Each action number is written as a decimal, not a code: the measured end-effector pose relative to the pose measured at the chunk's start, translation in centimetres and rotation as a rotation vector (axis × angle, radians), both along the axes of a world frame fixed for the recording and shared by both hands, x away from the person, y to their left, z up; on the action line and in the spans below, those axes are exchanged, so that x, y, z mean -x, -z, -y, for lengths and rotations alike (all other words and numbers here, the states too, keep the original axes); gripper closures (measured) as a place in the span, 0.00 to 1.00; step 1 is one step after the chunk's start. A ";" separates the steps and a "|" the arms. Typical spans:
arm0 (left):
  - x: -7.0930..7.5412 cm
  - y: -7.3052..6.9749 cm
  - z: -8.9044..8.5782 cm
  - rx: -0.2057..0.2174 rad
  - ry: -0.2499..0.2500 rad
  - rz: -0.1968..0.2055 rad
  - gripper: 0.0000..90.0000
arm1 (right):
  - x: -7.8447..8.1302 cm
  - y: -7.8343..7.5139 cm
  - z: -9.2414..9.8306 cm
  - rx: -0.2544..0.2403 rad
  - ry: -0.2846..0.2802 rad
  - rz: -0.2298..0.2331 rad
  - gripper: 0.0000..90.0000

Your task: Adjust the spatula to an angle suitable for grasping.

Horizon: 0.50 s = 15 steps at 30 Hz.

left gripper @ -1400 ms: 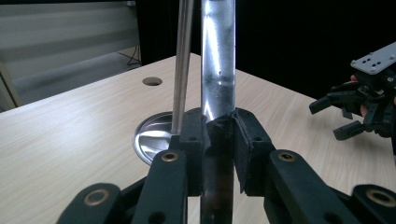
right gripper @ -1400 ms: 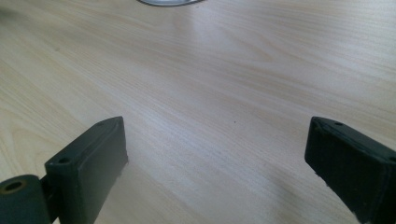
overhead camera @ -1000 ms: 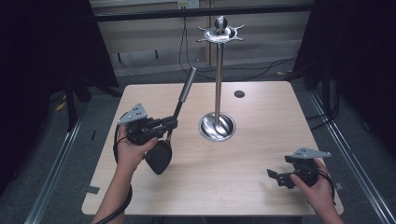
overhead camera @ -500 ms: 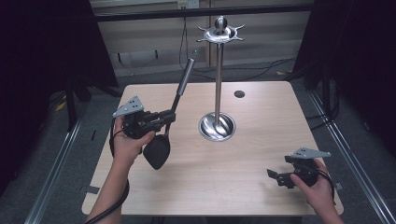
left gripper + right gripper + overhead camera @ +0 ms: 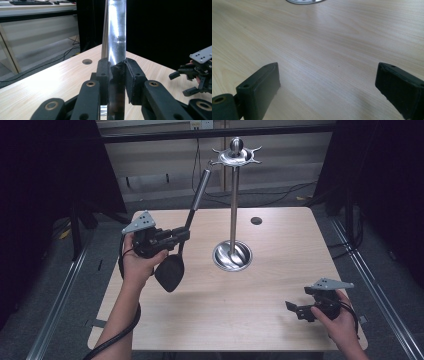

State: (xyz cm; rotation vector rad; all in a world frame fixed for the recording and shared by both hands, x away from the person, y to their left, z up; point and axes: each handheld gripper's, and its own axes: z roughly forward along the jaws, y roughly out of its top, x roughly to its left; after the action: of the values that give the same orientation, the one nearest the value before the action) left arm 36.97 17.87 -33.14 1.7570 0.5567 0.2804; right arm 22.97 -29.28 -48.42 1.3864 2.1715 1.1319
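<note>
Ladle (image 5: pixel 172 270) | clamped by handle in left tongs (image 5: pixel 181 235) | right tongs (image 5: pixel 295 310) apart

ladle (image 5: pixel 116 37) handle cut off (top edge)

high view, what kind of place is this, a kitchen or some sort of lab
Probably a lab or recording workspace, not a kitchen: a bare wooden table ringed by black curtains, loose cables on the floor, and metal rails framing the table.
</note>
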 end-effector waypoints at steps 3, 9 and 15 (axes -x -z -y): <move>-0.2 0.1 0.1 0.010 0.004 -0.006 0.84 | 0.0 0.0 0.0 -0.001 -0.005 0.001 0.06; -0.6 0.4 0.2 0.009 -0.006 -0.013 0.84 | 0.0 -0.1 0.1 -0.001 -0.005 0.000 0.06; -0.7 0.6 0.2 0.016 -0.005 -0.023 0.84 | 0.0 -0.1 0.1 -0.003 -0.003 0.002 0.06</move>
State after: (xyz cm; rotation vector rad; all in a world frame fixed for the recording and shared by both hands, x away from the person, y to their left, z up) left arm 37.62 17.69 -33.75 1.7455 0.5782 0.2586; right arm 22.94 -29.37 -48.33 1.3829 2.1728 1.1372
